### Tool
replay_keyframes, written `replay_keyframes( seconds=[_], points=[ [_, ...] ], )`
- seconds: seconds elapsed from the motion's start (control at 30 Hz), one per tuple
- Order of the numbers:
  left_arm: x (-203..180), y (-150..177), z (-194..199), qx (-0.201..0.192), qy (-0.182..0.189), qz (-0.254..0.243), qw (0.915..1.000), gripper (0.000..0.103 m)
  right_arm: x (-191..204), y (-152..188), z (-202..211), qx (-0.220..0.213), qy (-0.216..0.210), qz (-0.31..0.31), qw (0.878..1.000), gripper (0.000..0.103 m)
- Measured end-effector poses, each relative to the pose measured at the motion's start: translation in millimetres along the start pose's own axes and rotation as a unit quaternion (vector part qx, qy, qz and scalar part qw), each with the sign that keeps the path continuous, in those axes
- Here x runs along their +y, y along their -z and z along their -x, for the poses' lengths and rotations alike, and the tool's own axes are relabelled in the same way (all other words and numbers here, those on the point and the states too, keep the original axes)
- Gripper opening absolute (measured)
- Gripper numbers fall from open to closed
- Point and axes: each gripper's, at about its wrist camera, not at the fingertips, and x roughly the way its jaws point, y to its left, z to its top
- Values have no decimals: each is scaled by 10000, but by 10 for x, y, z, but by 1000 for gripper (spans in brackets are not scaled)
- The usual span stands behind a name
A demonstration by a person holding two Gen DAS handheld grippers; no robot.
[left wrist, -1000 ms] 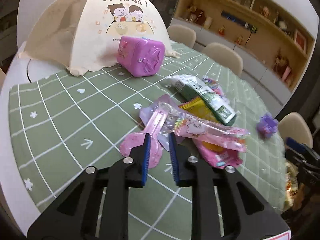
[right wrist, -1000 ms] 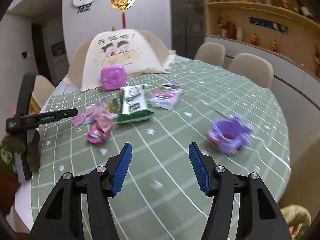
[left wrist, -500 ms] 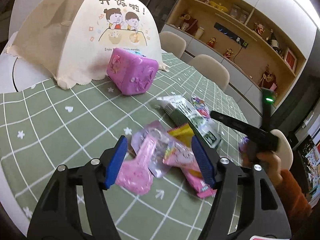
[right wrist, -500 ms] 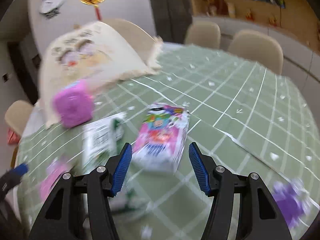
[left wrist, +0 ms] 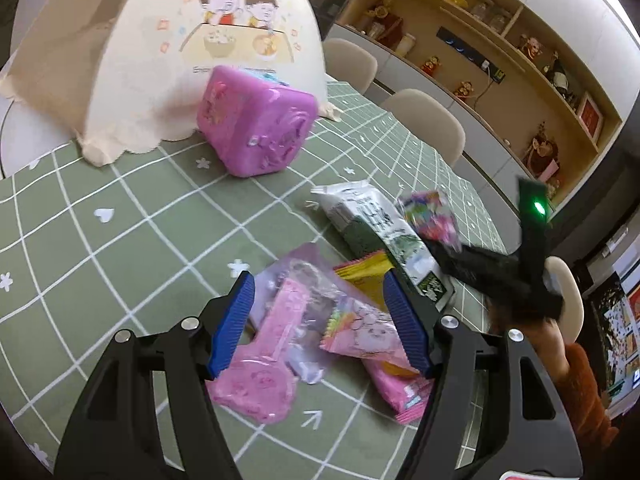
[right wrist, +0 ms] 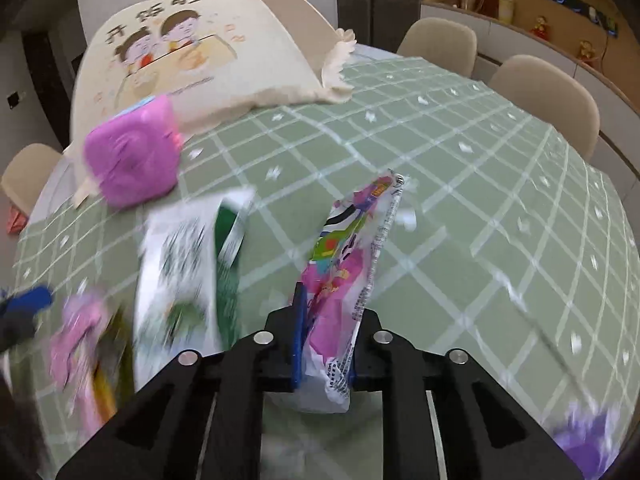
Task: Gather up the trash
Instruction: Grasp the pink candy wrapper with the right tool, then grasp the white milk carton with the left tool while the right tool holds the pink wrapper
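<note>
One colourful snack packet [right wrist: 352,264], loose a second ago, now sits pinched as my right claw [right wrist: 324,344] closes; my left claw [left wrist: 320,320] gapes empty over pink wrappers [left wrist: 360,328].

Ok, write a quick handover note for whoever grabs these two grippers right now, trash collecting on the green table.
Right gripper: jaws closing on the pink snack packet, which stands on edge between the pads.
Left gripper: open, holding nothing, over the pile of pink wrappers.
On the tablecloth: yellow wrapper, green-and-white packet, purple box.
Done: one packet gripped.
Left: the rest. No bin is in view.
</note>
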Motion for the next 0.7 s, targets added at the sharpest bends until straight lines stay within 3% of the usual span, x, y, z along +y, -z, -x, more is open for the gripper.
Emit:
replay_keyframes(
  seconds=[0.23,0.43,0.57,0.7],
  points=[
    [-453,-150,-293,328,66,-37,9994,66,-235,555,674,-476,-41,-320,9983,13],
    [-825,-305,-855,671,-672,-240,9952,66,-387,980,1105,-799,52,-328,9963,13],
    [-1035,-270,-1165,916,-987,-392,9901,67,-503,1204,1218,-868,21,-366,9955,13],
    [-1187,-162,-1234,949,-1107,-551,9878,66,-623,1410,1257,-786,-211,-517,9953,13]
  ],
)
